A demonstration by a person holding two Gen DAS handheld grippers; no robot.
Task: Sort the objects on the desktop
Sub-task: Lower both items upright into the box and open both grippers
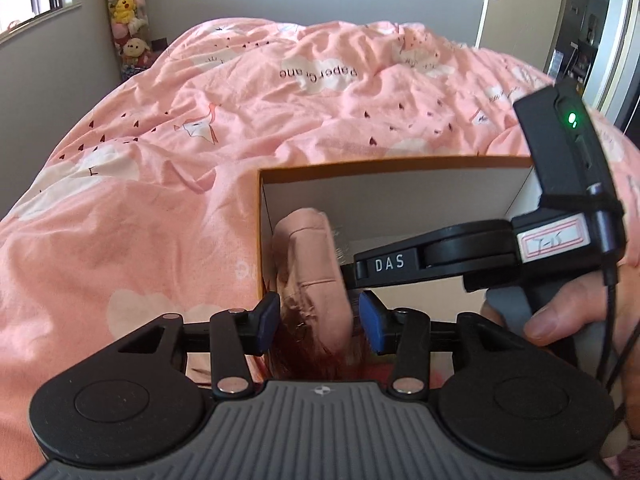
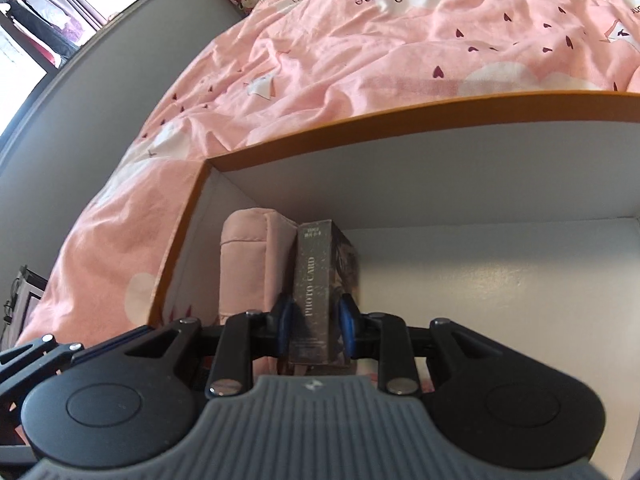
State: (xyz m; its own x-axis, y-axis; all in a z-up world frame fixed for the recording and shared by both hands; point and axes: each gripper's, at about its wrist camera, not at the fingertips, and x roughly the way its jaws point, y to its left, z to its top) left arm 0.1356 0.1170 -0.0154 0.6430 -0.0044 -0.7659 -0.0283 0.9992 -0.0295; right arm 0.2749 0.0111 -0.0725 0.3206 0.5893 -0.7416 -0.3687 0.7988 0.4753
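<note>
An orange-rimmed box with white inner walls (image 1: 384, 192) (image 2: 440, 168) sits on the pink bedding. A pink fabric pouch (image 1: 312, 264) (image 2: 248, 264) stands on end in its left corner. My left gripper (image 1: 318, 322) straddles the pouch's near end with the blue pads (image 1: 269, 320) apart; contact is unclear. My right gripper (image 2: 314, 330) is shut on a dark "PHOTO CARD" box (image 2: 316, 288), held upright beside the pouch inside the box. The right gripper's body (image 1: 460, 256) shows in the left wrist view, reaching in from the right.
Pink patterned bedding (image 1: 200, 128) (image 2: 360, 40) surrounds the box. A column of plush toys (image 1: 126, 16) stands at the far wall. A door (image 1: 520, 4) is at the far right. The box floor (image 2: 500, 280) to the right of the card box is bare white.
</note>
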